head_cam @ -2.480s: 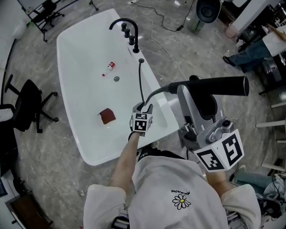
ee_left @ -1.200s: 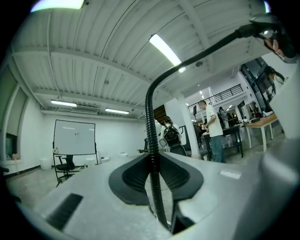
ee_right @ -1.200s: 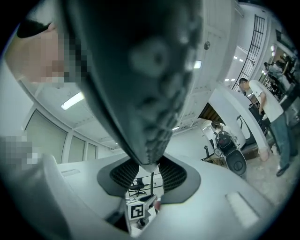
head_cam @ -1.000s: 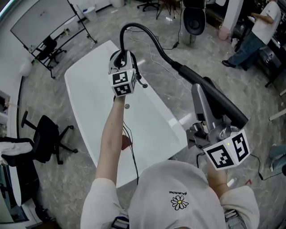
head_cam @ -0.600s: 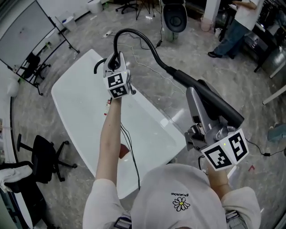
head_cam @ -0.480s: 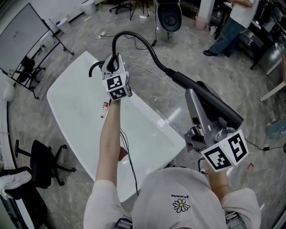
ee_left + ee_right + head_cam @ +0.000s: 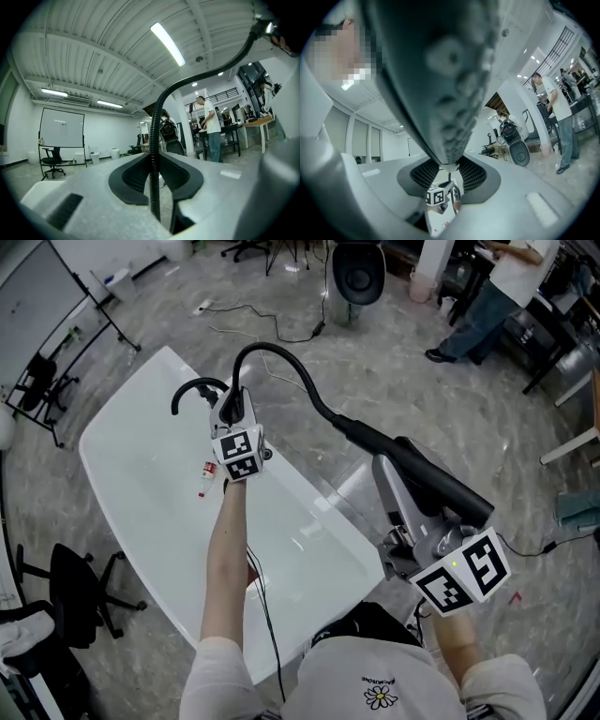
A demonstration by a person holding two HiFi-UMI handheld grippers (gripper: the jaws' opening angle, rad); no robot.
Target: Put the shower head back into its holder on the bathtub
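1. Moving both grippers lower than a second ago, bringing the left gripper [image 7: 228, 409] closer to the faucet [image 7: 190, 390] on the bathtub [image 7: 131, 484].
2. Clamping the black hose [image 7: 158, 122] between the left gripper's jaws.
3. Grasping the shower head [image 7: 441, 486] with the right gripper [image 7: 449, 177], jaws closed on its handle.
4. Holding the shower head beside the bathtub rim, well apart from the faucet.

Your left gripper [image 7: 228, 401], which first pinches the hose [image 7: 281, 364] at the near right rim of the bathtub [image 7: 122, 488] and then lifts it high, now holds it lower at the far end, just beside the faucet [image 7: 192, 390]. Your right gripper [image 7: 384, 467] carries the shower head [image 7: 422, 474] lower too.
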